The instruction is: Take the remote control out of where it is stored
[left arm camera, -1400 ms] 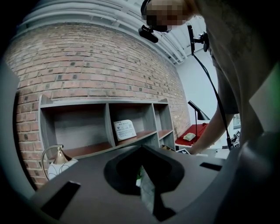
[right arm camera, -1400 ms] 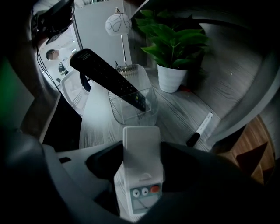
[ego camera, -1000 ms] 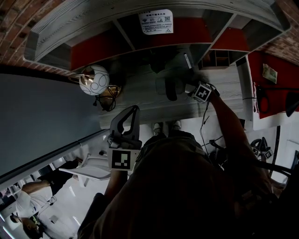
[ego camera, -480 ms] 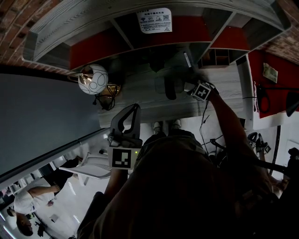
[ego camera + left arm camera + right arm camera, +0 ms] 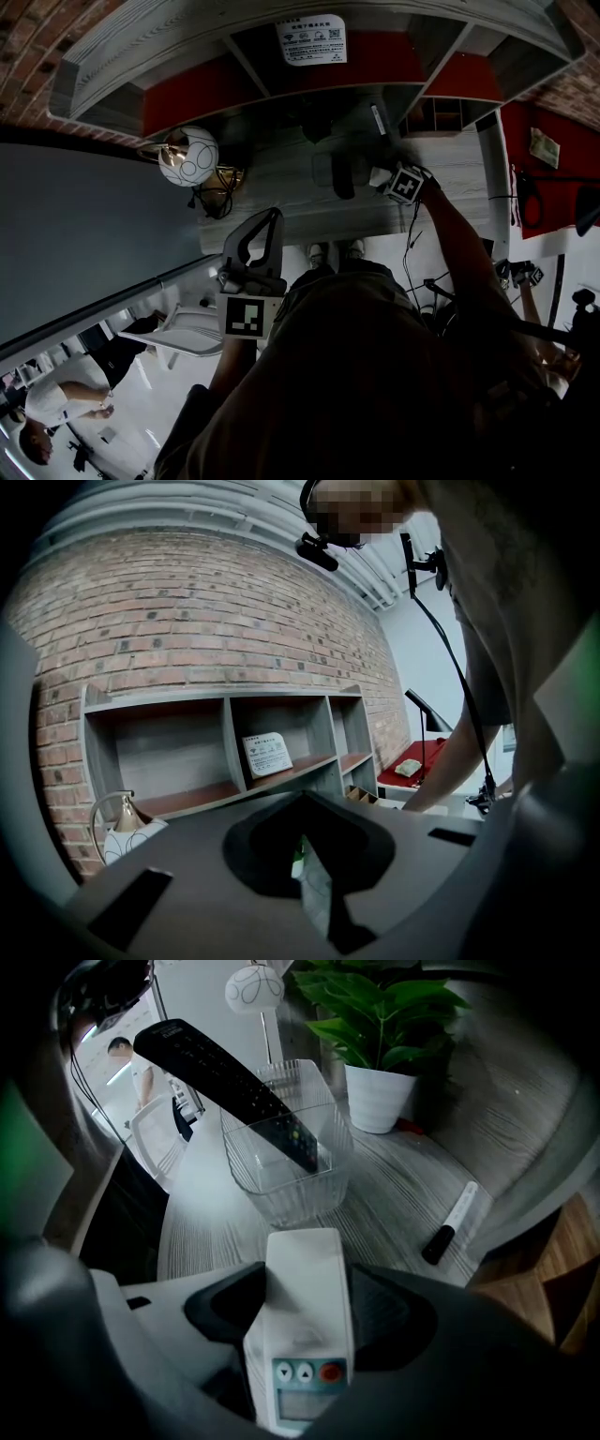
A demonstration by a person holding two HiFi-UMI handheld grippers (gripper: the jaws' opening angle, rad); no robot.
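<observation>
A white remote control (image 5: pixel 305 1326) with arrow buttons, a red button and a small screen sits between the jaws of my right gripper (image 5: pixel 307 1293), which is shut on its sides. It points down at the grey wooden desk (image 5: pixel 394 1194), just short of a clear plastic container (image 5: pixel 291 1171). A long black remote (image 5: pixel 225 1082) stands slanted in that container and sticks out above its rim. In the head view the right gripper (image 5: pixel 380 173) is beside the container (image 5: pixel 326 171). My left gripper (image 5: pixel 262 234) hangs off the desk's near edge, its jaws shut with nothing in them.
A potted green plant (image 5: pixel 380 1096) stands behind the container. A black-and-white marker pen (image 5: pixel 450 1222) lies to the right on the desk. A white globe lamp (image 5: pixel 189 157) is at the desk's left end. An open shelf unit (image 5: pixel 225 761) with a printed card (image 5: pixel 266 755) backs the desk.
</observation>
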